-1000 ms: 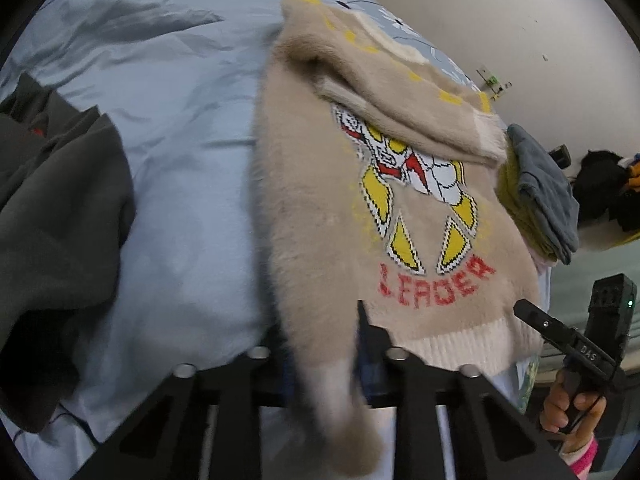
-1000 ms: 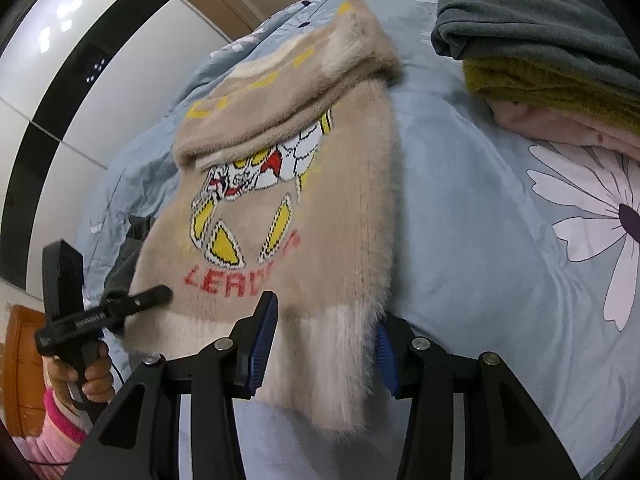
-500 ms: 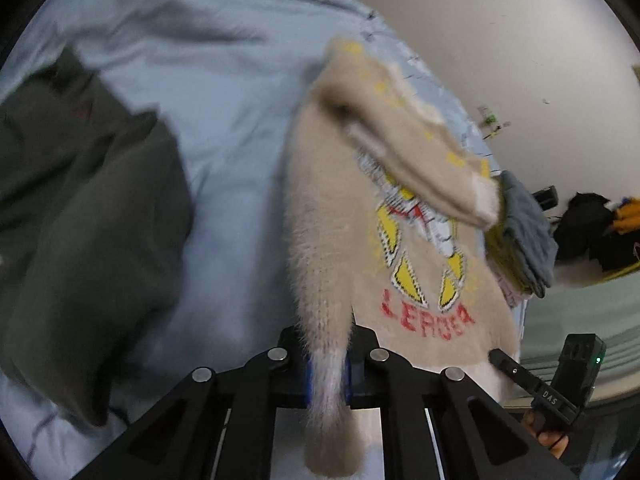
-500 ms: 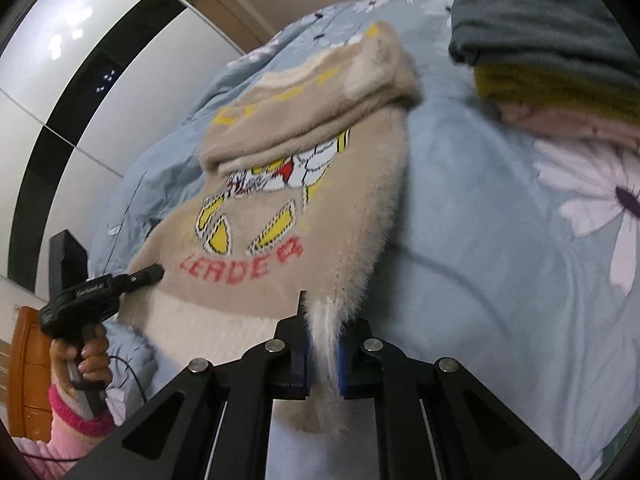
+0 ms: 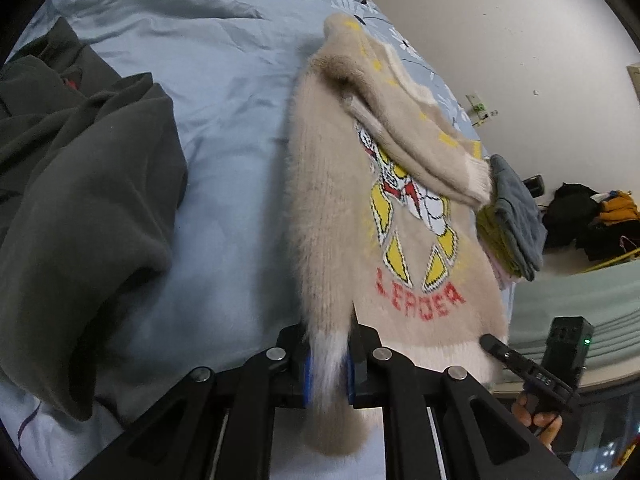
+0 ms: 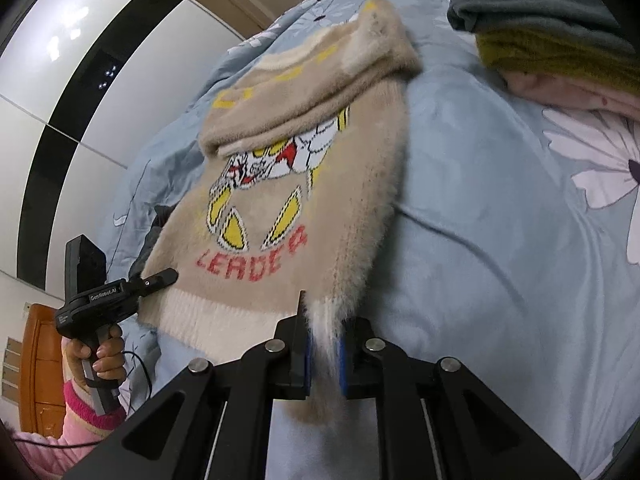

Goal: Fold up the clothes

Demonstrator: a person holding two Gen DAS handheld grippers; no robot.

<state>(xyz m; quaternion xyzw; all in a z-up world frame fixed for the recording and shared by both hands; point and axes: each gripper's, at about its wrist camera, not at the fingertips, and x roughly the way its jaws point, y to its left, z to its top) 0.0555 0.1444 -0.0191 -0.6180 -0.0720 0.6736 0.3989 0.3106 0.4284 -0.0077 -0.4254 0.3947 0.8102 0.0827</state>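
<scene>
**Beige sweater: sleeves across the chest, both hem corners pinched**

The fuzzy beige sweater lies face up on the blue floral bedsheet. A sleeve is laid across its upper chest, over the top of the printed figure. The left gripper is clamped on the left corner of the white ribbed hem; the right gripper is clamped on the right corner. Each corner is pulled up off the sheet.

Judgement: sleeves appear tucked in; the lengthwise fold, hem toward collar, is what remains, and the two-corner hold fits it.

A folded stack (grey over olive over pink) sits beside the sweater on the right side. A dark grey garment lies in a loose heap on the left.

Readable writing: "LEADER" in red on the sweater front; "GenRobot.AI" on the left gripper's body in the right wrist view.
</scene>
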